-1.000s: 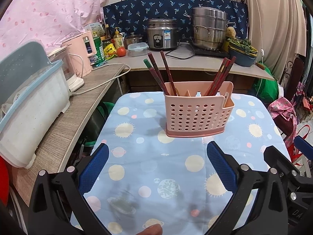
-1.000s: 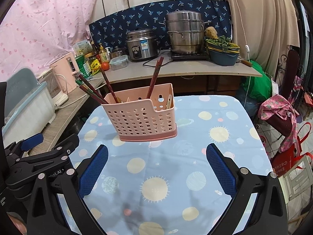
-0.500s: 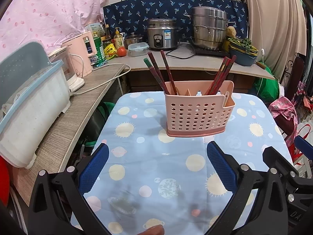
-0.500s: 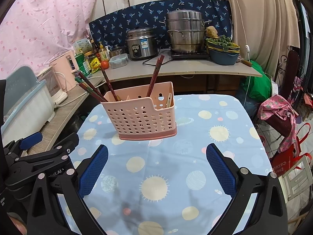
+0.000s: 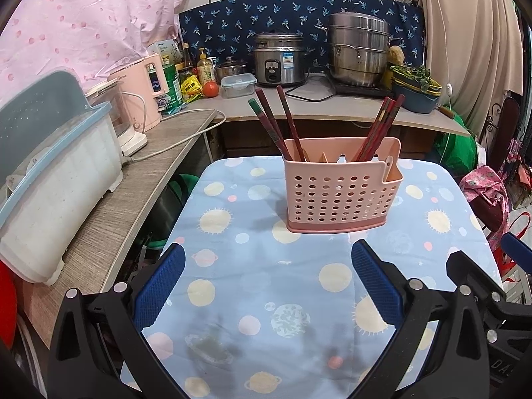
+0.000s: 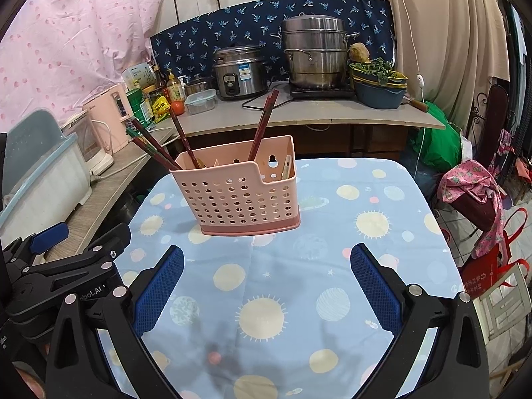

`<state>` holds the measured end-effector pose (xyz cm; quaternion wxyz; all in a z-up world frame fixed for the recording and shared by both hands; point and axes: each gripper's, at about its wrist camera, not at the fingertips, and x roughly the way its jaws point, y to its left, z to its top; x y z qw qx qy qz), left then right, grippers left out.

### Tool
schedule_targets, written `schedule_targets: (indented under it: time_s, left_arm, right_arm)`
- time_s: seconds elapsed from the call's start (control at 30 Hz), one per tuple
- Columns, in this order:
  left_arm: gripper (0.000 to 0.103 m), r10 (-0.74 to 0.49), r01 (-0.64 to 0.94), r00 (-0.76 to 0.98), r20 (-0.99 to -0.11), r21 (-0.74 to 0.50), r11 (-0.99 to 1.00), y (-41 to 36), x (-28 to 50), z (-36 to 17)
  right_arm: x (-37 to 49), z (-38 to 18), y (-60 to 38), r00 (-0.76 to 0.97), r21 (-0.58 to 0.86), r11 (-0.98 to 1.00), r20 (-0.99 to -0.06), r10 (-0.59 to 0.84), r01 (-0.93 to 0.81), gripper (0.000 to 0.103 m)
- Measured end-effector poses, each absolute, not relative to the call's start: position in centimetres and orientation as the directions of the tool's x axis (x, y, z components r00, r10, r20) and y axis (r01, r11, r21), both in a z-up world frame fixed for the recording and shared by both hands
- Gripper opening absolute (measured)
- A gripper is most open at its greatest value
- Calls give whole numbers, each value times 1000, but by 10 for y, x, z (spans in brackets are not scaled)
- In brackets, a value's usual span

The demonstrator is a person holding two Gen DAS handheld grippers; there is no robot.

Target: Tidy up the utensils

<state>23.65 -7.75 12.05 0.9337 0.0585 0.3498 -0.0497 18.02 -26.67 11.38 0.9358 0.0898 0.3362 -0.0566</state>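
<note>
Your pink basket (image 5: pixel 342 186) stood upright on the bench (image 5: pixel 252 266), toward its far edge and about midway between the left and right edges, resting on the blue cloth with suns and planets. Dividers split it into compartments. At its left end a bunch of dark red chopsticks (image 5: pixel 276 123) leaned out to the left, one with a green tip. Near the right end a second bunch of red chopsticks (image 5: pixel 382 126) leaned out to the right. In the low notched pocket at the right end, the right wrist view showed a pale utensil handle (image 6: pixel 286 166); what kind it was could not be told.

You held your left tongs (image 5: pixel 267 272) low over the near part of the bench, pointed at the basket, the blue pads spread wide with nothing between them. Your right tongs (image 6: pixel 267 271) were beside them on the right, likewise spread wide and empty, well short of the basket.
</note>
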Motion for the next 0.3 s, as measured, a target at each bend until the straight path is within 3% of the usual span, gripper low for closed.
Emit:
schedule_targets:
  time_s: [0.3]
  left_arm:
    - [96, -53, 141, 751, -659, 81, 987, -79, 236, 117]
  right_arm:
    - [181, 112, -267, 764, 129, 977, -643, -47, 168, 97]
